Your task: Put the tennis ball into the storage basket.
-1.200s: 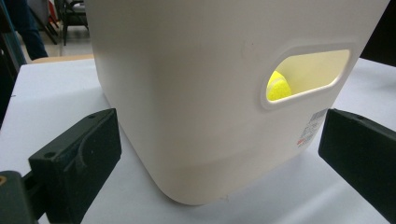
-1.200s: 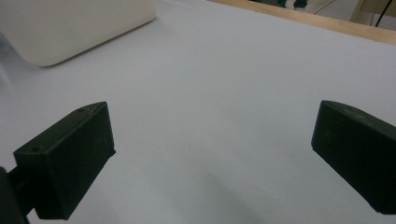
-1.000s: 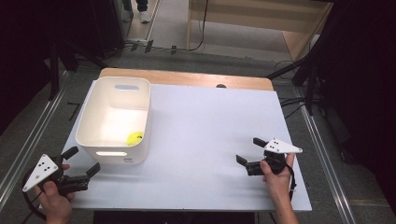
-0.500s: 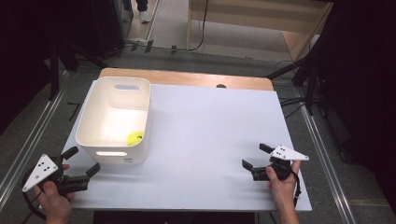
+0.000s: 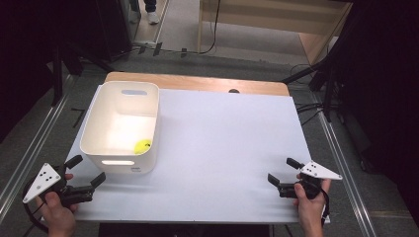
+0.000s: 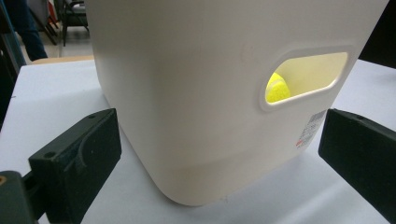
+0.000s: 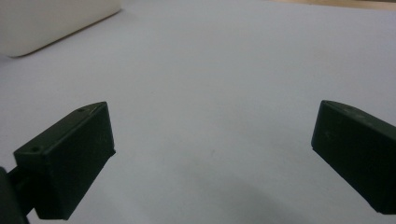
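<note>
White table (image 5: 227, 143) carries a white bin (image 5: 96, 137).

Lab: railed test table (image 5: 222, 148), floor cables (image 5: 309, 106)

High view looks down; left gripper view sits close to the bin (image 6: 196, 93), also overhead (image 5: 123, 126).

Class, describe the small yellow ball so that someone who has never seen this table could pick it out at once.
Start at the white table and find the white bin on its left half. The yellow ball lies on the bin's floor, in the near right corner, and it shows through the handle slot. It is the one bright-coloured, round thing there.
</note>
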A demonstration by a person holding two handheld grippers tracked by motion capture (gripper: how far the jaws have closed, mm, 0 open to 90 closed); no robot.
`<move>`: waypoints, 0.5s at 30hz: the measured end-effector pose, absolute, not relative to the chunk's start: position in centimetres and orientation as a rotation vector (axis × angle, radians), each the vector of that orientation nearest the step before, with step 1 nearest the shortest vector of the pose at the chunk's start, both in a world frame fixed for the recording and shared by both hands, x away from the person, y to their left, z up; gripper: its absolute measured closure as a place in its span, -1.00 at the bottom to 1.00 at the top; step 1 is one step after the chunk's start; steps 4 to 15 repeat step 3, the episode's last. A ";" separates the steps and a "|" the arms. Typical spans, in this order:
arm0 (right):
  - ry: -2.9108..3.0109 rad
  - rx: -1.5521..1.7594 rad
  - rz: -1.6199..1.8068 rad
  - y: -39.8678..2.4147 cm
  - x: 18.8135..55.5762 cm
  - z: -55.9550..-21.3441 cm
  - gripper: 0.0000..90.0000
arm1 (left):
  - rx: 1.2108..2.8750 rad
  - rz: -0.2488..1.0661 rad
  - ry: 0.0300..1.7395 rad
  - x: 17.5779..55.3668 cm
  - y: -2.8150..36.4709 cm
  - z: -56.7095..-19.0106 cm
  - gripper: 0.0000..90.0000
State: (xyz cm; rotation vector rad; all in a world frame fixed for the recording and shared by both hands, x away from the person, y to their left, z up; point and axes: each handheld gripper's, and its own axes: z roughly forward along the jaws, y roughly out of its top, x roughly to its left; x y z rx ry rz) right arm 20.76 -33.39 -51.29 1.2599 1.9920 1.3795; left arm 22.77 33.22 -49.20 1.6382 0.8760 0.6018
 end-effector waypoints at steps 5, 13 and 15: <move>1.986 1.265 1.382 -33.6 20.7 -51.4 -1.00 | 1.639 0.605 0.876 22.8 33.2 -49.2 -1.00; 1.986 1.265 1.382 -33.6 20.7 -51.4 -1.00 | 1.639 0.605 0.876 22.8 33.2 -49.2 -1.00; 1.986 1.265 1.382 -33.6 20.7 -51.4 -1.00 | 1.639 0.605 0.876 22.8 33.2 -49.2 -1.00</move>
